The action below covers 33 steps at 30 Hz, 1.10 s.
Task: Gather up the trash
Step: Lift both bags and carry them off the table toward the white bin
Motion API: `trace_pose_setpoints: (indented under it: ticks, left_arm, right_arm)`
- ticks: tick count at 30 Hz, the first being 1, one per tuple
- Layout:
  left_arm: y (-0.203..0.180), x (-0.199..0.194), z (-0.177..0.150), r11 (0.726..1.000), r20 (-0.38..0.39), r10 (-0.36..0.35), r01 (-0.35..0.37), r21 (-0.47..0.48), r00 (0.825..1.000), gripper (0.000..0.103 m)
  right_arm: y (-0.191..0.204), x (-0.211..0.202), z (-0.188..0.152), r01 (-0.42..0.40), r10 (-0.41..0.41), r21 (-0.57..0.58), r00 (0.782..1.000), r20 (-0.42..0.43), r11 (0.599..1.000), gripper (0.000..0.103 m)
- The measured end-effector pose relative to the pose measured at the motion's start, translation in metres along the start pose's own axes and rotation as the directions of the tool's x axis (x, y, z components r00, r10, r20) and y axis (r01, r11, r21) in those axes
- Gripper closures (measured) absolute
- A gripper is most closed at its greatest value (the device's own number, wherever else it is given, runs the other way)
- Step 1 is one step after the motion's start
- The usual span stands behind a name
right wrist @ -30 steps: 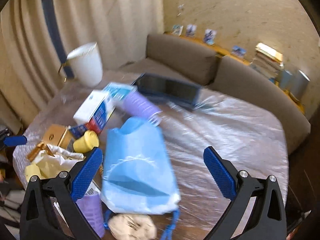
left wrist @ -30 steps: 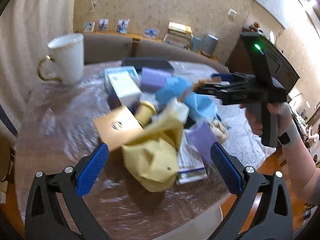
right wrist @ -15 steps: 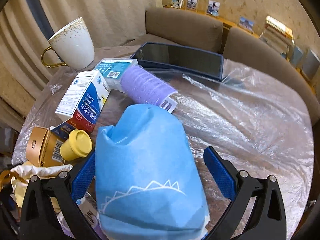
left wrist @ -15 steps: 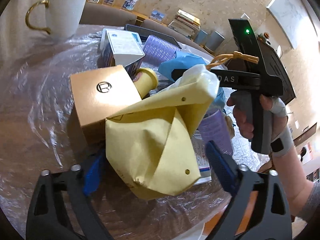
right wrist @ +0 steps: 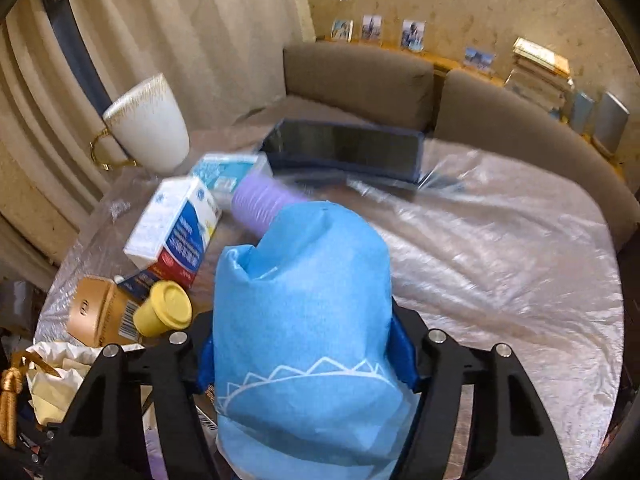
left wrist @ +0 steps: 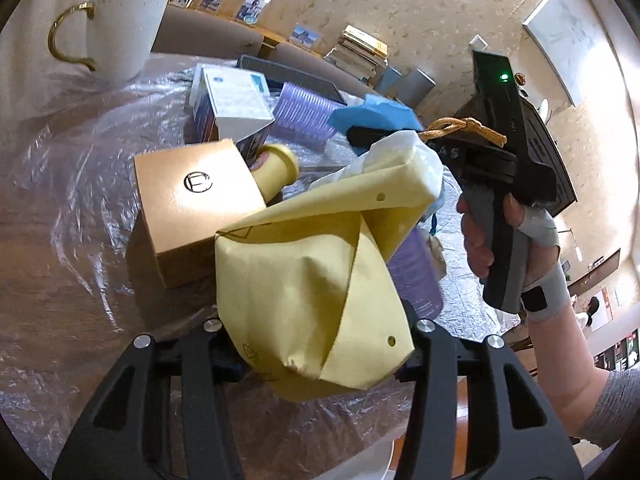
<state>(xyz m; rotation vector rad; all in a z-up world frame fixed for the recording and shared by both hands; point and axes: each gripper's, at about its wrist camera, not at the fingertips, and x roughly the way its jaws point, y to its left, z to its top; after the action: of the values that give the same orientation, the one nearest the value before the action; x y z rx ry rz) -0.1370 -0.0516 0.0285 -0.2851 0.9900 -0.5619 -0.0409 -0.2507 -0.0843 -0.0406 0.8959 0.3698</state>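
My left gripper [left wrist: 320, 356] is shut on a crumpled yellow paper bag [left wrist: 316, 276] with a gold cord [left wrist: 464, 126], at the table's near edge. My right gripper [right wrist: 304, 356] is shut on a blue fabric bag [right wrist: 304, 320] and holds it up over the table; that bag also shows in the left wrist view [left wrist: 372, 114]. Loose on the table lie a gold box [left wrist: 192, 204], a small yellow cup [right wrist: 164, 314], a white and blue carton [right wrist: 176, 228] and a purple ribbed cup [right wrist: 256, 204].
A white mug with a gold handle [right wrist: 148, 136] stands at the table's far left. A dark tray [right wrist: 344, 150] lies at the back. The round table [right wrist: 500, 248] is covered in clear plastic film. A brown sofa [right wrist: 360, 80] curves behind it.
Both grippers moved in and closed: the left on the yellow paper bag, the right on the blue fabric bag. The blue bag now stands higher in the right wrist view.
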Motion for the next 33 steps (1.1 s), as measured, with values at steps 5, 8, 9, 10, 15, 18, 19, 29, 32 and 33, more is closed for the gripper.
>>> trace_pose_setpoints:
  ticks: [5,8,9,10,15,18,19,29,32,33]
  left_arm:
    - [-0.002,-0.016,0.002,1.0,0.04,-0.003,0.003,0.008,0.999,0.053]
    - [-0.006,-0.025,0.002,1.0,0.062,0.009,-0.01,0.017,0.998,0.053]
    - [-0.007,-0.028,0.002,1.0,0.068,0.009,-0.01,0.019,0.998,0.053]
    - [-0.007,-0.032,0.001,1.0,0.075,0.008,-0.009,0.019,0.997,0.053]
    - [-0.012,-0.044,-0.004,1.0,0.1,0.012,-0.014,0.019,0.995,0.053]
    - [-0.018,-0.052,-0.006,1.0,0.108,0.008,-0.011,0.028,0.994,0.053]
    - [-0.021,-0.054,-0.006,0.999,0.111,0.014,-0.018,0.036,0.994,0.053]
    - [-0.035,-0.068,-0.022,0.993,0.113,0.079,-0.088,0.076,0.99,0.053]
    - [-0.036,-0.071,-0.029,0.989,0.113,0.104,-0.115,0.089,0.988,0.053]
    - [-0.036,-0.072,-0.03,0.989,0.113,0.106,-0.117,0.09,0.988,0.053]
  right_arm:
    - [-0.009,-0.029,0.002,-0.007,0.005,0.034,0.998,0.056,0.999,0.038]
    - [-0.01,-0.043,-0.003,-0.021,0.017,0.05,0.997,0.079,0.999,0.038]
    - [-0.01,-0.05,-0.006,-0.028,0.023,0.058,0.996,0.088,0.998,0.038]
    - [-0.01,-0.055,-0.009,-0.035,0.028,0.066,0.995,0.094,0.997,0.038]
    - [-0.005,-0.085,-0.027,-0.05,0.039,0.08,0.991,0.13,0.996,0.038]
    - [0.0,-0.104,-0.038,-0.074,0.061,0.082,0.986,0.152,0.994,0.038]
    - [0.003,-0.11,-0.042,-0.082,0.068,0.081,0.985,0.158,0.993,0.038]
    - [0.031,-0.143,-0.091,-0.123,0.112,0.064,0.982,0.154,0.99,0.038]
    - [0.041,-0.145,-0.109,-0.127,0.118,0.061,0.984,0.13,0.99,0.038]
    - [0.043,-0.145,-0.113,-0.131,0.122,0.062,0.985,0.124,0.989,0.038]
